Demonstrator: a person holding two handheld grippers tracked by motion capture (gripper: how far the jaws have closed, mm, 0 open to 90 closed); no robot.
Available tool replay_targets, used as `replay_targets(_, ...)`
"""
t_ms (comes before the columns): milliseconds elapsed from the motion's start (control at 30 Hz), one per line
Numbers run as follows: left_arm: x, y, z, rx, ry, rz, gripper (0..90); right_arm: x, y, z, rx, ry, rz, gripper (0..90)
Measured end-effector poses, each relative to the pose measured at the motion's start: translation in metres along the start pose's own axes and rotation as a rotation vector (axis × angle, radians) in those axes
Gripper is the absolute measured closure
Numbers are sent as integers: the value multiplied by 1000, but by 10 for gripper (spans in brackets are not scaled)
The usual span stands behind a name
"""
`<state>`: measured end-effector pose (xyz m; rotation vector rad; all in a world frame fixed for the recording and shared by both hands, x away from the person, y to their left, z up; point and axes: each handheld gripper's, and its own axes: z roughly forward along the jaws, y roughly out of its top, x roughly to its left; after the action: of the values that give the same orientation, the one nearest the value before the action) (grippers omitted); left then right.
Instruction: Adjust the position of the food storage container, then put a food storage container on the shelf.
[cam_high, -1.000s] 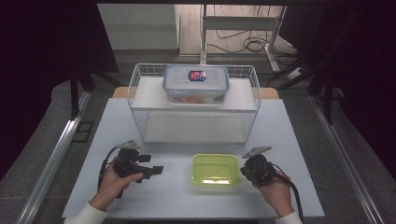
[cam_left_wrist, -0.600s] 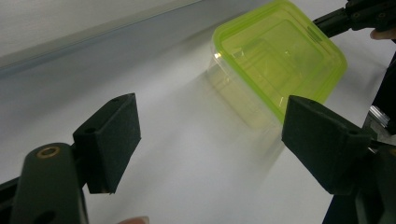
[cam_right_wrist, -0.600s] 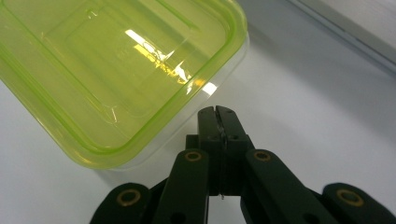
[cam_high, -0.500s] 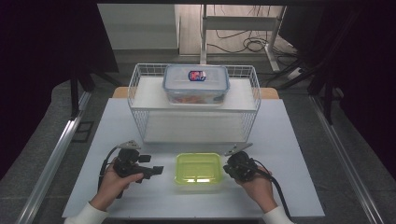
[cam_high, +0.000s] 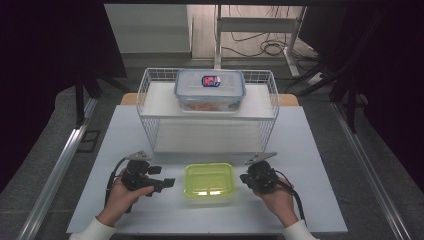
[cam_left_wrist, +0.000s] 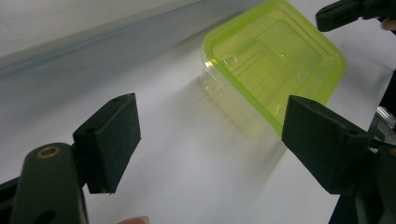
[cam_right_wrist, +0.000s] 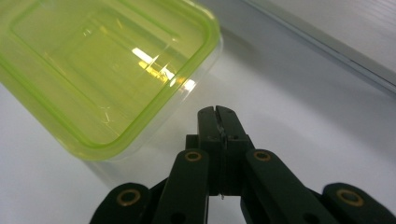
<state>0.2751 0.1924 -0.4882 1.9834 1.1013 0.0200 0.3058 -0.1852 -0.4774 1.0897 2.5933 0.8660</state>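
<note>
Squarely between left tongs (cam_high: 167, 182) and right tongs (cam_high: 243, 178), green-lidded container (cam_high: 209, 180)

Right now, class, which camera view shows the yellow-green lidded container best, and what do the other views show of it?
The high view: the whole yellow-green container lies on the white table, between both grippers. The left gripper view shows it slantwise, beyond open jaws. The right gripper view shows one cropped corner, close up.

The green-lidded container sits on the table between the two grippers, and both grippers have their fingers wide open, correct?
Not quite. The green-lidded container does sit between them, and the left gripper is open, but the right gripper has its fingers closed together with nothing between them, as the right gripper view shows.
</note>
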Motion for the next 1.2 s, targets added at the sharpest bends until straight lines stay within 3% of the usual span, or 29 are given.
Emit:
replay_targets(233,-2,0,2,4,13,-9,190,-8,-10,-9,-4,16,36,879)
replay_targets(333,-3,-1,1,-21,37,-2,192,-11,-12,-13,-18,15,44,748)
replay_targets(433,-4,-1,0,-31,42,-3,193,-14,-12,-16,-43,57,73,607)
replay_targets(700,-12,-1,3,-55,53,-6,205,-11,-9,-16,-59,77,124,427)
replay_targets(867,-15,0,7,-48,36,-27,207,-10,-8,-13,-66,106,155,420)
replay_targets(967,-19,1,14,-37,12,-39,219,-9,-7,-11,-70,114,157,412)
replay_targets(1200,-21,2,27,-16,0,-59,255,-6,-3,-3,-67,134,165,411)
